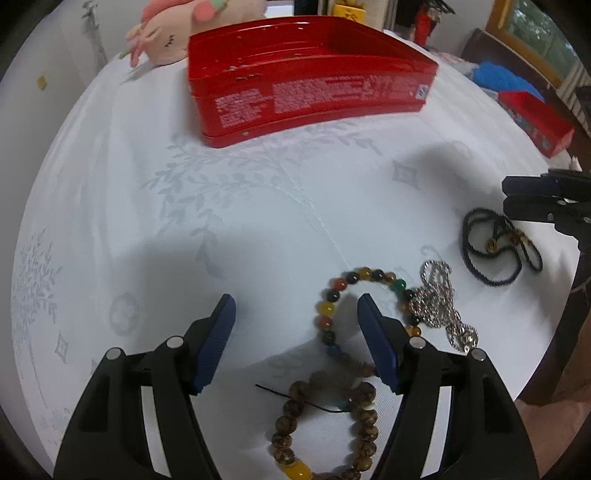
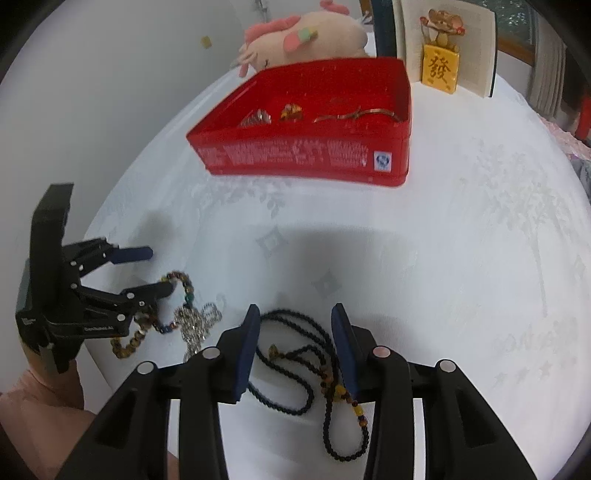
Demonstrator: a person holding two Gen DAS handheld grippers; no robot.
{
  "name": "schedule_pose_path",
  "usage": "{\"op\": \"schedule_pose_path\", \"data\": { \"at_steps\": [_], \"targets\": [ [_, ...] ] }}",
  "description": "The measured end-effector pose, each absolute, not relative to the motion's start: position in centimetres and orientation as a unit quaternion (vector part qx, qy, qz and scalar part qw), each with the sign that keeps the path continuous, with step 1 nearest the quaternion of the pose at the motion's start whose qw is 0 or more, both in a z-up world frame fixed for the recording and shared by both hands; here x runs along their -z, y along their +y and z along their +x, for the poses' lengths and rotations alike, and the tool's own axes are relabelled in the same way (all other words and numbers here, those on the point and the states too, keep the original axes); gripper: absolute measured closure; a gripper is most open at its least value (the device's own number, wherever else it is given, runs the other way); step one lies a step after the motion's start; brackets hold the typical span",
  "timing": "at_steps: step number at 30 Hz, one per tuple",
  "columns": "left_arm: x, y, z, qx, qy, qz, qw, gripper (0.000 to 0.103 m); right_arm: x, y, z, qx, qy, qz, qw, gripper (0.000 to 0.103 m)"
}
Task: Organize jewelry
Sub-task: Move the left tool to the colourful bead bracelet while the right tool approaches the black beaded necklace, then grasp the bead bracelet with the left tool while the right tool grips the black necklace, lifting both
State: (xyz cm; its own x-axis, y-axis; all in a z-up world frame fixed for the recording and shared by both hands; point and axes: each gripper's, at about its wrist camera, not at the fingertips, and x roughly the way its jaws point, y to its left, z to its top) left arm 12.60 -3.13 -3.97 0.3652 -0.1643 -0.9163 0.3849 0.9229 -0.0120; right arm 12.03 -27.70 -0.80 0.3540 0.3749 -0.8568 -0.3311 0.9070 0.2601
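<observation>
Both claws are hanging open: the left claw (image 1: 295,317) straddling the bumpy, rolling multicoloured bead bracelet (image 1: 354,314), the right claw (image 2: 294,325) straddling the limp black bead necklace (image 2: 295,354), best pinched across bunched strands

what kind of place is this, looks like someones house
Most likely a home, at a table with a white patterned tablecloth. A plush toy, a gold lucky-charm ornament and a red tin holding jewelry point to a lived-in room, not a workshop.
</observation>
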Motion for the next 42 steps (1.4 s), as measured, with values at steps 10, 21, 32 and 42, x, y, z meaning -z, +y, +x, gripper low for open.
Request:
{"op": "schedule_pose_path", "data": {
  "at_steps": [10,21,32,42],
  "targets": [
    [4.4,-3.7,13.1,0.162,0.525,0.116,0.827,0.05,2.1,-27.0,10.4,-0.216,0.543,-0.038,0.81,0.023],
    [4.1,-3.6,13.8,0.153,0.52,0.111,0.833,0.074,4.0,-24.8,9.0,-0.209,0.538,-0.124,0.807,0.019],
    [4.1,-2.7,14.2,0.147,0.52,0.09,0.837,0.096,3.2,-26.6,9.5,-0.222,0.531,-0.086,0.813,0.092],
    [2.7,-2.1,14.4,0.156,0.501,0.052,0.85,0.097,0.7,-28.1,10.8,-0.255,0.495,0.001,0.83,0.093]
  ]
}}
